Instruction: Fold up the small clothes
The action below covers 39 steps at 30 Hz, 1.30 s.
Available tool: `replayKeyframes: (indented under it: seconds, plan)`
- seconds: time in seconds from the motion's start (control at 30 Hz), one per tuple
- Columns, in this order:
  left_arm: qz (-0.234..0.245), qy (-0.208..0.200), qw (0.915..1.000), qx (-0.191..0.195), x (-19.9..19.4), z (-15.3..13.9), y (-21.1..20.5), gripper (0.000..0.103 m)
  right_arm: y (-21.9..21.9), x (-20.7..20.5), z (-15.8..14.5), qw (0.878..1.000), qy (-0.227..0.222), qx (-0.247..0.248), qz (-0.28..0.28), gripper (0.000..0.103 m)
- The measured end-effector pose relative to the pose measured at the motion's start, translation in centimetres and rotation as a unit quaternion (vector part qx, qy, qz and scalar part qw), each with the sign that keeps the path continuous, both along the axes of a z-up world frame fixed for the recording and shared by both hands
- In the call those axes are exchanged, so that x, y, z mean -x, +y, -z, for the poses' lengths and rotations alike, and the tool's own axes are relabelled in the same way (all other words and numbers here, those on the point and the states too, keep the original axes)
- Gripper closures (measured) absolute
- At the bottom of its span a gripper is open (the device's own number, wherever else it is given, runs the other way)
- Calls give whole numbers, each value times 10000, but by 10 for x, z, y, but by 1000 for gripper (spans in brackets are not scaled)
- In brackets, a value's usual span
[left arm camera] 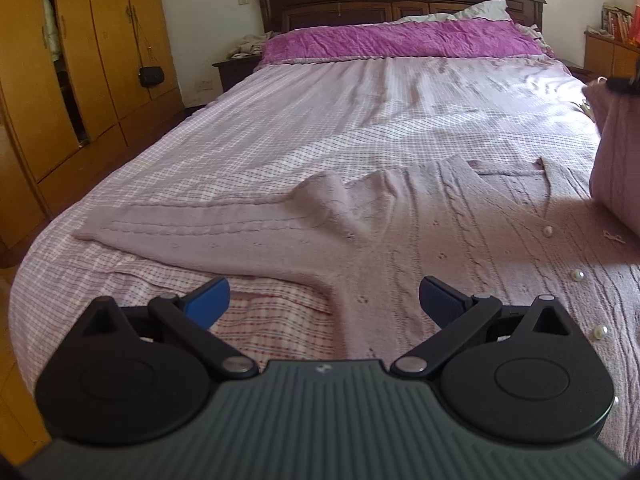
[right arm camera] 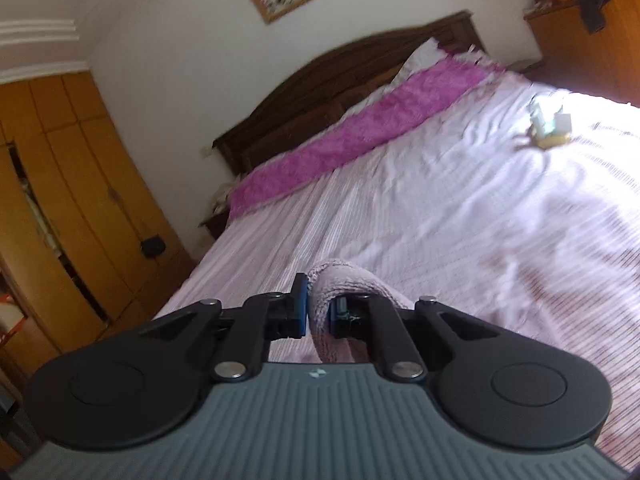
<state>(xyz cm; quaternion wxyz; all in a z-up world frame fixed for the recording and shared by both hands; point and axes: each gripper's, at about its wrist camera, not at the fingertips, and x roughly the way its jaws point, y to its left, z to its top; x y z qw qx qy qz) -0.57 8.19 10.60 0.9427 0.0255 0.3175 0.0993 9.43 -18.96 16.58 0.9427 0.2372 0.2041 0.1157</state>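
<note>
A pale mauve knitted cardigan (left arm camera: 400, 216) lies spread on the checked sheet of a bed (left arm camera: 320, 112), one sleeve stretched out to the left. The left gripper (left arm camera: 324, 300) hangs above its lower edge, jaws wide apart and holding nothing. The right gripper (right arm camera: 318, 312) is lifted above the bed, jaws clamped on a fold of the cardigan's fabric, its view blurred.
</note>
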Motion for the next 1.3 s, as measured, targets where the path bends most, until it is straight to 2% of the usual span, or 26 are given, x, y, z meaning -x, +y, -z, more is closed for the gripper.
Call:
replayKeyframes:
  seconds: [0.23,0.4,0.5,0.53,0.6,0.67,0.77,1.07,1.17,1.3]
  plan:
    - [-147,50,9993,330,5,8,15,0,75,-11,78,9965,585,306,-519,92]
    - [-129,84,9991,392,3,15,19,0,98,-16,121,9914,975,119,-866,91]
    - [-129,84,9988,458,2,19,22,0,104,-17,139,9885,1227,33,-889,83]
    - [-121,88,9987,483,1,20,22,0,106,-15,142,9889,1181,-10,-897,79]
    - [-98,105,9985,530,0,23,22,0,104,-17,142,9890,1087,-16,-1001,68]
    - [-63,130,9984,547,-1,25,21,0,105,-14,138,9879,1067,-55,-1121,49]
    - [3,119,9984,547,-1,24,18,0,101,-5,125,9865,1097,-104,-1215,33]
    - [275,42,9983,507,-3,19,3,0,59,49,99,9865,1171,-292,-1111,29]
    - [395,13,9981,466,-6,17,-7,0,34,66,92,9909,1066,-149,-809,26]
    - [688,-17,9973,274,-13,17,-28,0,2,80,86,9963,834,139,-147,23]
